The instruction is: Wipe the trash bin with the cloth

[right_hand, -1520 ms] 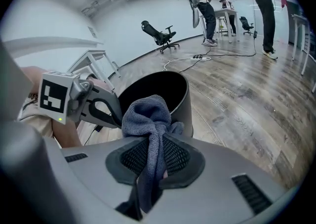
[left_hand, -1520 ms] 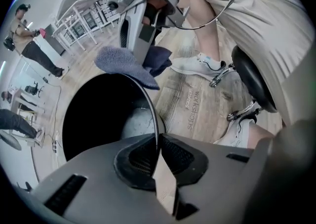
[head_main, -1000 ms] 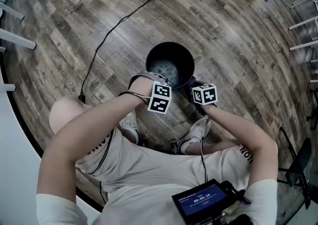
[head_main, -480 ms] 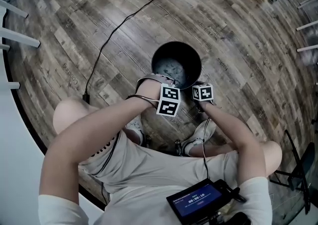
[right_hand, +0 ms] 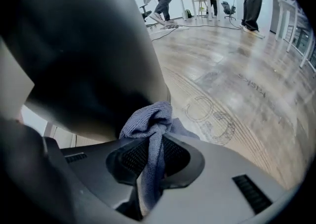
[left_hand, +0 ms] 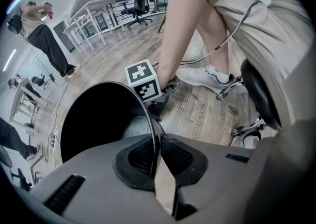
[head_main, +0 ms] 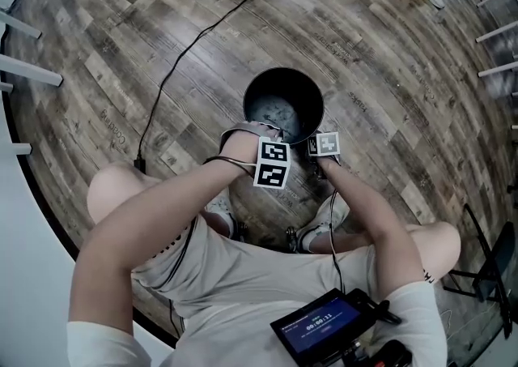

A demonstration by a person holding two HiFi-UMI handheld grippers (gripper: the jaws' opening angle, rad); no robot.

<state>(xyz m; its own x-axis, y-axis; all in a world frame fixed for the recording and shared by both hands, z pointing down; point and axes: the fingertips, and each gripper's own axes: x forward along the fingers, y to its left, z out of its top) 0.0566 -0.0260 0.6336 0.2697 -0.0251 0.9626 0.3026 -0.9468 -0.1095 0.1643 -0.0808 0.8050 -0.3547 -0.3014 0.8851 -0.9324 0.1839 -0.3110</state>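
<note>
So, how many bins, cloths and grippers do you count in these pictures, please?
bin: 1
cloth: 1
grippers: 2 (left gripper, right gripper)
total: 4

The trash bin (head_main: 261,94) is thin-walled, dark and smooth with a dull sheen, probably metal. The cloth (right_hand: 148,119) is soft, matt, finely ribbed blue-grey fabric. The floor (head_main: 388,74) is faintly glossy wood-grain planking. The left gripper (left_hand: 157,144) and right gripper (right_hand: 154,149) have matt grey plastic bodies; their pads (left_hand: 175,156) are black and cross-ribbed.
</note>
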